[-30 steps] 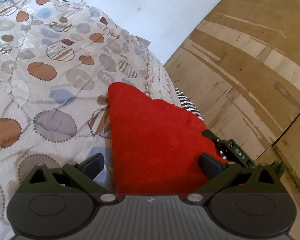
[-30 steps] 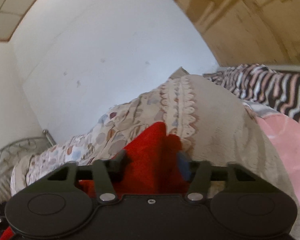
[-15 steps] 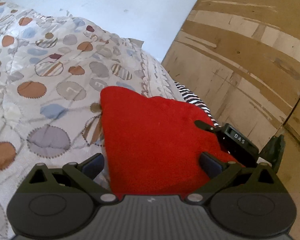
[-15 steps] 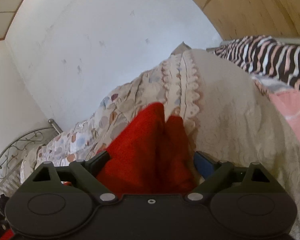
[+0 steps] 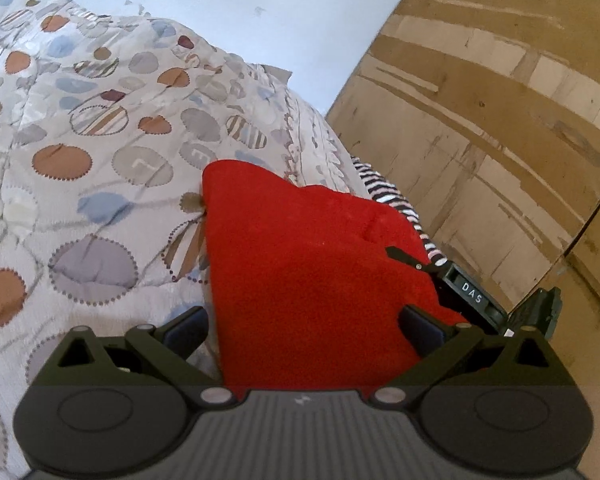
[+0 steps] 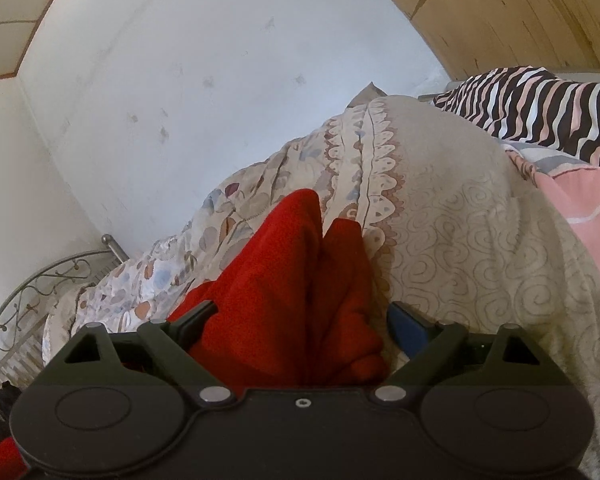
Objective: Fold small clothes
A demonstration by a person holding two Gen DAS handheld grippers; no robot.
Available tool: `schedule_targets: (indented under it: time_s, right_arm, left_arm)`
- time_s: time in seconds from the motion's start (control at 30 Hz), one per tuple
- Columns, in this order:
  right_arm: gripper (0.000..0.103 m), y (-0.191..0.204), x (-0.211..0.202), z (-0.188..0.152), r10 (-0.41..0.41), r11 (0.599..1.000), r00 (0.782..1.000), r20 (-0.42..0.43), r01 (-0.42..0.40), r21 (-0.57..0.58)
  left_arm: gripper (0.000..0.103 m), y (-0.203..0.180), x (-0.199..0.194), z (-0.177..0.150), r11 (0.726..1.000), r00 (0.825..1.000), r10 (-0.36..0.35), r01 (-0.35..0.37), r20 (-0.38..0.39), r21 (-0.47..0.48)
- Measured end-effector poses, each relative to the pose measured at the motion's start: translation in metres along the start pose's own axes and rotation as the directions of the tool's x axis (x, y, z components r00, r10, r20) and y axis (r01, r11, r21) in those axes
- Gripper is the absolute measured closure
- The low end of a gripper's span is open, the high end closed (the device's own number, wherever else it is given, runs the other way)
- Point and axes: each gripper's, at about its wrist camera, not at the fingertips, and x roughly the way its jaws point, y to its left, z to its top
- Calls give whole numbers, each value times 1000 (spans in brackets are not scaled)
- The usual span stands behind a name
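A red garment [image 5: 300, 248] lies folded on the spotted quilt [image 5: 80, 160], one corner pointing away. My left gripper [image 5: 304, 328] is open, its fingers wide apart on either side of the garment's near edge and not pressing it. Part of the right gripper [image 5: 468, 292], a dark piece labelled DAS, shows at the garment's right edge. In the right wrist view the red garment [image 6: 284, 272] bunches in two folds between the wide jaws of my right gripper [image 6: 300, 320], which is open; its blue-padded right finger [image 6: 408, 328] stands apart from the cloth.
A black, white and pink striped cloth [image 6: 540, 108] and a pink cloth [image 6: 580, 200] lie beyond the quilt's scalloped border [image 6: 376, 184]. A wooden panel [image 5: 500, 120] rises on the right. A metal bed frame [image 6: 32, 292] stands at the far left, against the white wall [image 6: 180, 80].
The right gripper's jaws have spread from a narrow hold on the red garment to wide apart, letting the cloth go. The left view has rolled slightly; its fingers stay open.
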Motion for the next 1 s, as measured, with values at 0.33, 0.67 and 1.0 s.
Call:
schedule_targets:
  time_s: [0.33,0.67,1.0]
  right_arm:
    - [11,-4,-2,0,12,1000,1000,6,-12,13]
    - [11,-4,-4,-2,22,999,1000,18,-22,23]
    - [11,-8,-5,-4,35,999,999,29,-36,34]
  left_arm:
    - [0,-4,-2,7,999,1000,11,-10,-22,43]
    - [1,14,-7,27,997,998,-57,58,17,-48]
    - [0,51,47,38,980,979,-94,58,-182,-193]
